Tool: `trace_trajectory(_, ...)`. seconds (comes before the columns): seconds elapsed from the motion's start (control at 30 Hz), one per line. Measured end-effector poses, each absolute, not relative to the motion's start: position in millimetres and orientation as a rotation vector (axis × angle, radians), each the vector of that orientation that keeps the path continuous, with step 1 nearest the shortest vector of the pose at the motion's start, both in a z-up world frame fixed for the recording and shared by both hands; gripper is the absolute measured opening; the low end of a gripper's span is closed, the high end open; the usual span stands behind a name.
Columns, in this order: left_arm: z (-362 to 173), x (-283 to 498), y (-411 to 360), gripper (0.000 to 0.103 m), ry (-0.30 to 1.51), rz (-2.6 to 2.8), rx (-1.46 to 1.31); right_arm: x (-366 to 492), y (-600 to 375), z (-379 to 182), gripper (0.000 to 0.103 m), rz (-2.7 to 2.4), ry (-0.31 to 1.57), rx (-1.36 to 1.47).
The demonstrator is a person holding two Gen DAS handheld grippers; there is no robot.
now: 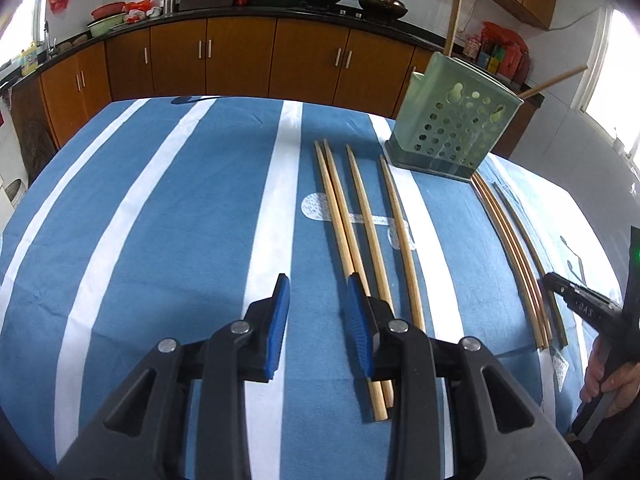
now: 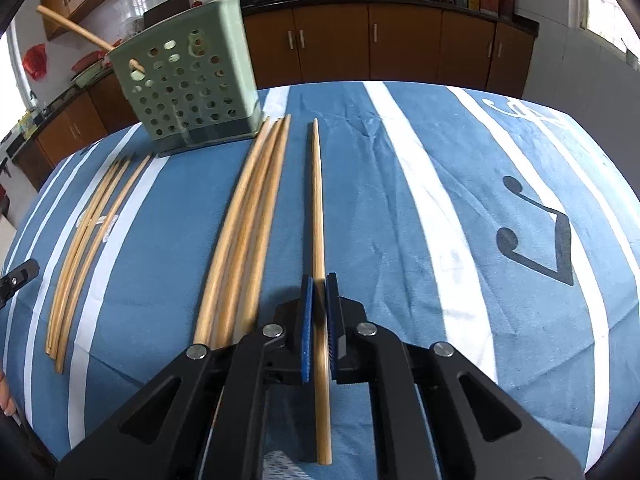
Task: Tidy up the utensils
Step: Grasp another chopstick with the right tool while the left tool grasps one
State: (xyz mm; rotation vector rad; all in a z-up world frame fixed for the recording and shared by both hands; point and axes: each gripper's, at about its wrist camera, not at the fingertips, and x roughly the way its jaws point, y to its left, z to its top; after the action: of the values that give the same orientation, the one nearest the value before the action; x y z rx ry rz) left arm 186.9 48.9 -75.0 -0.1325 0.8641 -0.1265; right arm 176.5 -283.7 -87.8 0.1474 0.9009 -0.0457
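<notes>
A green perforated utensil holder (image 1: 452,124) stands at the far side of the table, with two chopsticks sticking out of it; it also shows in the right wrist view (image 2: 192,88). Several wooden chopsticks (image 1: 360,216) lie in front of my left gripper (image 1: 318,284), which is open and empty just above the cloth, left of them. Another bundle of chopsticks (image 2: 248,216) lies left of my right gripper (image 2: 319,280). The right gripper is shut on a single chopstick (image 2: 318,200) that points toward the holder, apparently just above the cloth.
The table carries a blue cloth with white stripes (image 1: 160,220). Behind it run brown kitchen cabinets (image 1: 240,56) and a dark counter with woks and bowls. The right gripper and the hand holding it show at the left wrist view's right edge (image 1: 576,300).
</notes>
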Motion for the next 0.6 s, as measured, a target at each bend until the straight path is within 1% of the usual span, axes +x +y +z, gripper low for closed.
trace_trajectory(0.13, -78, 187, 40, 0.03, 0.878, -0.161, -0.116, 180, -303, -87, 0.007, -0.101, 0.905, 0.191)
trace_trajectory(0.2, -80, 188, 34, 0.024, 0.888, -0.179, -0.1, 181, -305, -88, 0.007, -0.102, 0.905, 0.189)
trace_trajectory(0.3, -85, 191, 27, 0.018, 0.902, -0.183, -0.08, 180, -303, -89, 0.007, -0.104, 0.903, 0.169)
trace_trajectory(0.53, -91, 200, 25, 0.015, 0.941, -0.122, -0.052, 179, -303, -88, 0.007, -0.101, 0.902, 0.169)
trace_trajectory(0.57, -91, 200, 27, 0.012, 0.937, -0.115, -0.054, 179, -302, -88, 0.007, -0.102, 0.901, 0.169)
trace_trajectory(0.6, -91, 202, 28, 0.012, 0.937, -0.108, -0.054, 179, -303, -88, 0.007, -0.103, 0.9, 0.17)
